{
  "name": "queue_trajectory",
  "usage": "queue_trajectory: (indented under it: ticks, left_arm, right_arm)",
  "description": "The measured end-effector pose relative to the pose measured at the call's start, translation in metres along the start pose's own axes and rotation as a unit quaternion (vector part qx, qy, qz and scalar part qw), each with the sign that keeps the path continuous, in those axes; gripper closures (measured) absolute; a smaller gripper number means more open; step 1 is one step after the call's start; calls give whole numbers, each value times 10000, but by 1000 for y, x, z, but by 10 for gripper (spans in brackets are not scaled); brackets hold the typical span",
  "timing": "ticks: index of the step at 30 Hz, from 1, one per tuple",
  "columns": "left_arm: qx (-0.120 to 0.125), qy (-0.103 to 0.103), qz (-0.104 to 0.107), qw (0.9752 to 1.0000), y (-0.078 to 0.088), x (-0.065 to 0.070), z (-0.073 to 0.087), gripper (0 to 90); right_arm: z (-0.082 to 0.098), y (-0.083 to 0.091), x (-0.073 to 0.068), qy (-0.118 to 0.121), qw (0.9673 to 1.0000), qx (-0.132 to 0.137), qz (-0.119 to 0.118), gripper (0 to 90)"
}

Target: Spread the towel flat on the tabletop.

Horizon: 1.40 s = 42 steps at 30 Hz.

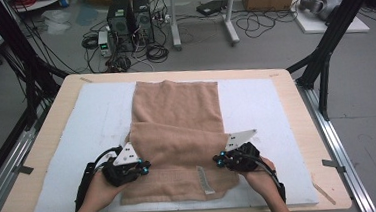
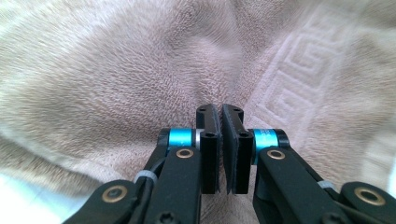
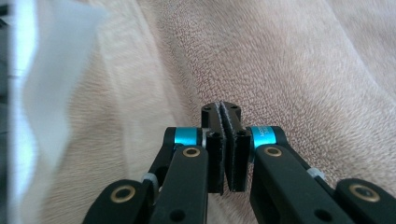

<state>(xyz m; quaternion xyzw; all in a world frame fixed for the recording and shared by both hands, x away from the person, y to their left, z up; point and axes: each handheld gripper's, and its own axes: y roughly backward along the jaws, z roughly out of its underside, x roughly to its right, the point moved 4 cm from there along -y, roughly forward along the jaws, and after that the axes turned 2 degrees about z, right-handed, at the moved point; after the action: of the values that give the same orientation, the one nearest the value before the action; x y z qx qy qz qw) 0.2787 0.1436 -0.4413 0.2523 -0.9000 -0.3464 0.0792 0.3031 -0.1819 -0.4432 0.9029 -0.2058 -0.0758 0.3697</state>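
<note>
Two grippers work the near end of a tan towel (image 1: 177,122), one at each side edge. The left gripper (image 1: 142,165) sits at the towel's left edge; in the left gripper view its jaws stand pressed nearly together with only a thin seam between the pads, and whether a layer of cloth is pinched in that seam cannot be told, though terry pile with a woven key-pattern border crowds right up to the tips. The right gripper (image 1: 219,159) mirrors it at the right edge, its jaws likewise drawn close, with the towel's surface running away ahead of them. Outward from the tools, the towel lies with its long axis running near to far down the middle of a white mat (image 1: 266,105) on the wooden table (image 1: 44,161). A fold of cloth is raised across the towel between the two grippers, above a flat near layer that carries a small label (image 1: 205,180). Both hands are about equally close to the fold, so it looks like a two-handed fold, likely carrying the near portion toward the far end along the long axis.
</note>
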Motion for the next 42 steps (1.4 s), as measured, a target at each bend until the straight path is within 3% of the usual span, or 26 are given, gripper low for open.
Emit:
queue_trajectory:
  ticks: [5,10,12,15,18,20,25,30,32,36,38,42]
  left_arm:
    - [116,-135,109,9998,24,18,1,855]
    - [294,-289,219,9989,56,33,-8,855]
    - [384,-339,217,9985,67,34,-13,840]
    - [502,-230,137,9984,72,27,-17,679]
    - [539,-50,11,9985,61,13,-15,616]
    - [496,35,-10,9988,49,4,-11,594]
    - [230,245,-32,9994,15,-11,-1,573]
    - [-268,173,-60,9995,-14,-17,4,565]
    - [-519,-62,-169,9985,-24,-15,7,601]
    - [-508,-150,-17,9986,-25,-11,7,750]
    - [-399,-111,-11,9991,-25,-8,9,828]
    - [-274,23,57,9996,-21,-8,13,859]
  right_arm:
    - [-7,16,-20,246,9995,124,-125,886]
    - [-24,39,-38,498,9981,257,-239,886]
    - [-32,48,-43,482,9968,426,-475,820]
    - [-42,57,-43,528,9964,516,-428,739]
    - [-44,51,-31,577,9974,409,-126,680]
    - [-38,39,-21,463,9985,273,-39,652]
    - [-16,1,-2,158,9996,-190,-169,605]
    - [-1,-26,4,40,9992,-371,-156,662]
    - [1,-27,4,57,9996,-277,-76,729]
    - [2,-27,3,185,9991,-384,20,862]
    - [2,-28,2,237,9988,-424,-59,894]
    - [3,-26,-1,127,9985,-477,-240,894]
